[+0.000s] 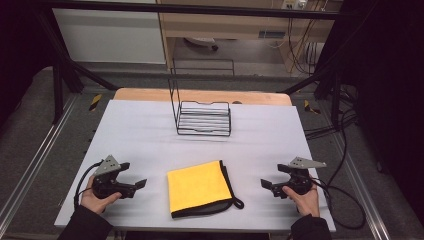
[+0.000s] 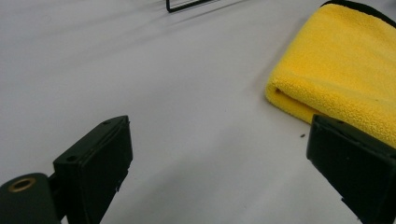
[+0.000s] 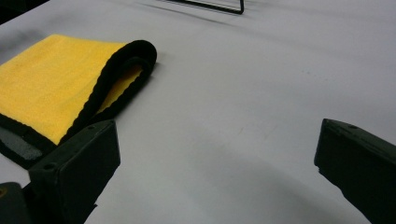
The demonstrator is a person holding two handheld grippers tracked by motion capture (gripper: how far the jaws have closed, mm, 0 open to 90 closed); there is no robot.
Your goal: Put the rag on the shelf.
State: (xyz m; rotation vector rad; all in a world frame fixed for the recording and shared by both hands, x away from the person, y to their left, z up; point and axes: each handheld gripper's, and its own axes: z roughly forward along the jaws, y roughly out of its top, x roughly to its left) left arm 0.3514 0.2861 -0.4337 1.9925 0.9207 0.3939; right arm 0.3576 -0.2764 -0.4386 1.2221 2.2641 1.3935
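A folded yellow microfibre cloth (image 1: pixel 200 187) with black trim lies flat near the table's (image 1: pixel 140 135) front edge, midway between the grippers. Its long axis runs front to back, tilted slightly; the folded edge faces left and the black-edged open side right. The left gripper (image 1: pixel 135 184) and the right gripper (image 1: pixel 268 185) flank it, jaws wide apart, holding nothing. A black wire rack (image 1: pixel 204 119) stands toward the far edge
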